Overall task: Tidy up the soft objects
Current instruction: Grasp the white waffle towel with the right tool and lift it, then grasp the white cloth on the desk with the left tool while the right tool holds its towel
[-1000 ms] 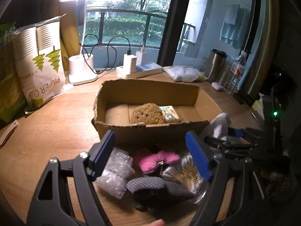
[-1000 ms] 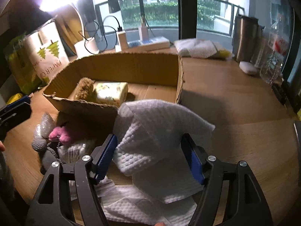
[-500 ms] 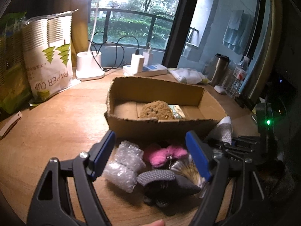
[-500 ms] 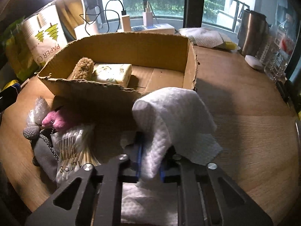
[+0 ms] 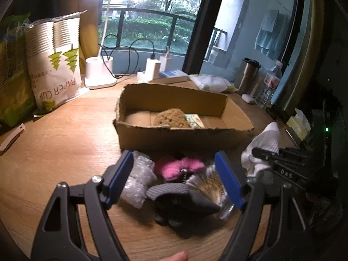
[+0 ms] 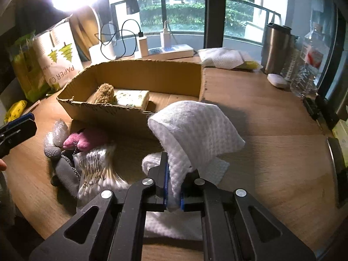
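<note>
My right gripper (image 6: pixel 174 187) is shut on a white waffle-textured cloth (image 6: pixel 195 128), whose folded top bulges up above the pads in front of the cardboard box (image 6: pixel 139 80). The same cloth (image 5: pixel 263 145) and right gripper (image 5: pixel 271 158) show at the right of the left wrist view. My left gripper (image 5: pixel 174 174) is open, hovering over a pile before the box: bubble wrap (image 5: pixel 137 178), a pink fluffy toy (image 5: pixel 180 166), a grey knitted item (image 5: pixel 182 195) and a cotton swab pack (image 6: pixel 97 174). Inside the box (image 5: pixel 174 139) lie a brown sponge-like ball (image 5: pixel 171 120) and a tissue pack (image 6: pixel 132 96).
More white cloth sheets (image 6: pixel 174 224) lie under the right gripper. A paper cup bag (image 5: pixel 56 65), a lamp base (image 5: pixel 99 74), a power strip (image 5: pixel 163 76), a steel tumbler (image 6: pixel 275 47) and a water bottle (image 6: pixel 308 63) line the table's back.
My right gripper closed on the white cloth and lifted it slightly. The left gripper's view shifted a little, its jaws still wide.
</note>
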`<state>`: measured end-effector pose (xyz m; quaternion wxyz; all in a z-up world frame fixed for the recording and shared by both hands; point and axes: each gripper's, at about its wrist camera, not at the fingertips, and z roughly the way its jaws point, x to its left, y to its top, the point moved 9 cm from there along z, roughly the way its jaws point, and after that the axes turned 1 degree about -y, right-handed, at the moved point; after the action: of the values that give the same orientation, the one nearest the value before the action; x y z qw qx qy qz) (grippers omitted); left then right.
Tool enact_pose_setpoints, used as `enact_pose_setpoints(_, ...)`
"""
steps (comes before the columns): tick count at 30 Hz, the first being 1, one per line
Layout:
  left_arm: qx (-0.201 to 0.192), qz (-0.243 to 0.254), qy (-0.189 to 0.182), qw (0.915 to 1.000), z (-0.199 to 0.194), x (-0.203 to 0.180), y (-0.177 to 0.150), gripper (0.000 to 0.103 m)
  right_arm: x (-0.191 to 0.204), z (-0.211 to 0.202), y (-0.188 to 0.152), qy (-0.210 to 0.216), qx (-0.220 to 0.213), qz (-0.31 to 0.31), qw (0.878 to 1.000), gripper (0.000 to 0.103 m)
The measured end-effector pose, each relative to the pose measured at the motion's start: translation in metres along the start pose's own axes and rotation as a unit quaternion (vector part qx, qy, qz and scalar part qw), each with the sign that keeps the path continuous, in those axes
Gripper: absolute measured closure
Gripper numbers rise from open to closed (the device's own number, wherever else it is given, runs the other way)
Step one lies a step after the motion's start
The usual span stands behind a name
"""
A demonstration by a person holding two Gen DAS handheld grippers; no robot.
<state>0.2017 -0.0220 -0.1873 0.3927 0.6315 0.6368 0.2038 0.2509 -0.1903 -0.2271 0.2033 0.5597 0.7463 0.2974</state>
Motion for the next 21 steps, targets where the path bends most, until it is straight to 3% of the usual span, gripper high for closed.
enact_pose_setpoints(8, 0.015, 0.018, -0.004, 0.9997, 0.009, -0.029, -0.002, 0.024, -0.023, -0.020, -0.003, 0.004, -0.027, 0.018, 0.999, 0.094)
enact_pose_setpoints(21, 0.056, 0.093, -0.015, 0.9939, 0.041, -0.114, -0.021, 0.024, -0.080, -0.035, -0.021, 0.003, -0.051, 0.055, 0.997, 0.094)
